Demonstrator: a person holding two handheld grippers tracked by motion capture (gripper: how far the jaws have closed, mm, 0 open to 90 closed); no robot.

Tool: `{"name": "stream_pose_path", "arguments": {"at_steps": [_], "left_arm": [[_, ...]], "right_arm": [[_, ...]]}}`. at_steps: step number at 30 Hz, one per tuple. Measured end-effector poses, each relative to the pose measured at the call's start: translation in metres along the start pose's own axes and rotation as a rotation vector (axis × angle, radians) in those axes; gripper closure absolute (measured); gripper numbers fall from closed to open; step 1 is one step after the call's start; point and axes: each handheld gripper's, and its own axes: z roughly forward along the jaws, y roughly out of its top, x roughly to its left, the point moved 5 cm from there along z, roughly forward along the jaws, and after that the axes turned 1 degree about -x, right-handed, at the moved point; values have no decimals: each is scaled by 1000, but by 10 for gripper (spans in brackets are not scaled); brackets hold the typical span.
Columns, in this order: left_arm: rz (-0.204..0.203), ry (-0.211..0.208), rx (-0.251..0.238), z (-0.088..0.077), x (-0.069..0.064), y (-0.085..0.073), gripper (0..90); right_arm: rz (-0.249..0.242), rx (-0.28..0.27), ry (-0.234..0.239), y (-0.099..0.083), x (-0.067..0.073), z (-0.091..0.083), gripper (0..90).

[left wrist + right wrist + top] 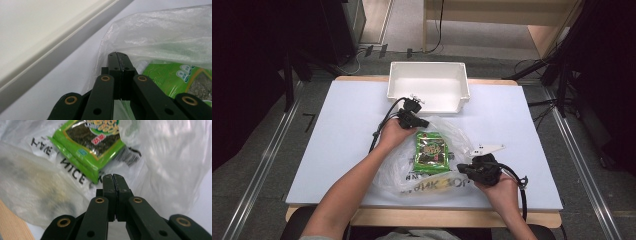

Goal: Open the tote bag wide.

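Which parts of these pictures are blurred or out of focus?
Right gripper view: the plastic bag at lower left is smeared, its black lettering soft; the green packet is fairly sharp. Left gripper view: the white bin is soft. High view: evenly sharp.

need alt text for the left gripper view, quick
The left gripper, its black fingers pressed together, pinches the edge of a clear plastic bag. A green snack packet shows through the bag, and a white bin stands behind on the pale table.

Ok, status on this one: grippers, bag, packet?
Left gripper shut on plastic bag edge. Right gripper shut at bag's near side. Green seaweed packet inside bag. White bin beyond, nothing blocking.
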Motion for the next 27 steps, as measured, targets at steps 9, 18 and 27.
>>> {"name": "stream_pose_path", "arguments": {"at_steps": [9,18,27], "left_arm": [[1,3,0,0,0,0,900],[-2,8,1,0,-1,1,900],[-10,9,-3,1,-1,1,900]], "right_arm": [[-15,-38,61,27,11,7,900],[-57,-1,121,17,33,24,900],[-69,45,135,-9,42,28,900]]}}
